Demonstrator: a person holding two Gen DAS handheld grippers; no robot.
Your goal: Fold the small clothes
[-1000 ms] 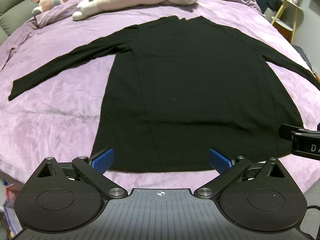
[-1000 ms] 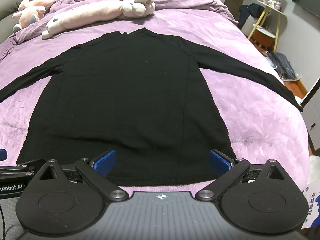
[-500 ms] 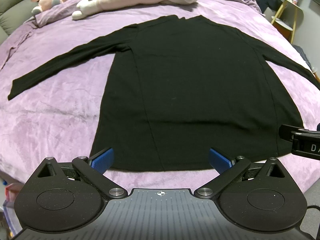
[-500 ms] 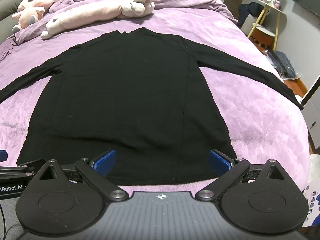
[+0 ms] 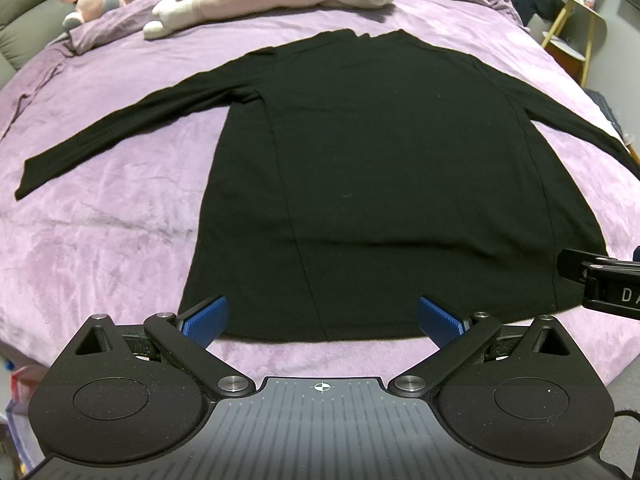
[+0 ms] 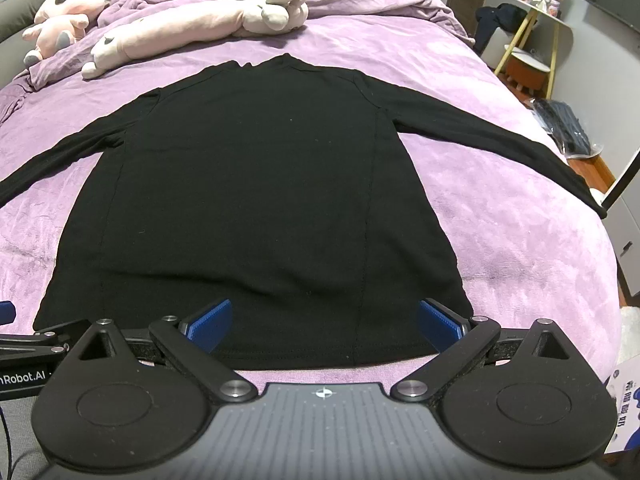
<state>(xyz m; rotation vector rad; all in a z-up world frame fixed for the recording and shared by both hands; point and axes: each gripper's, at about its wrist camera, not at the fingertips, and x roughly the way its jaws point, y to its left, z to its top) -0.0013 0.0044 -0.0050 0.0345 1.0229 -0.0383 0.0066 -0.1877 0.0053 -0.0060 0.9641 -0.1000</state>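
Black long-sleeved top [image 5: 384,184] laid flat and face-down or face-up — cannot tell which — on the purple plush bedspread [image 5: 104,248], body smoothed out and both sleeves drawn away from the sides; spread this way, by judgement, so that every edge is reachable before any fold begins. Collar [image 6: 264,62] pointing away from the cameras toward the long pink plush toy [image 6: 192,34] near the head of the bed, hem [image 6: 304,356] nearest the grippers; long axis of the body thus running from hem to collar, straight ahead in both views, with the sleeves crossing it and angled slightly back toward the near side. Left sleeve [image 5: 120,136] ending in a cuff well apart from the body; right sleeve [image 6: 500,148] reaching toward the bed's right edge.

Left gripper [image 5: 322,318] hanging just short of the hem over its left half, blue pads [image 5: 204,316] spread wide and pinching nothing; right gripper [image 6: 324,320] likewise poised over the right half of the hem, fingers far apart, nothing between them; side by side, each seen at the edge of the other's view. Held so, apparently, to take the hem or the sides in a matched pair — no fold made yet.

Second pink plush [image 6: 60,12] lying at the far left; yellow-legged side table [image 6: 536,12] standing beyond the bed on the right.
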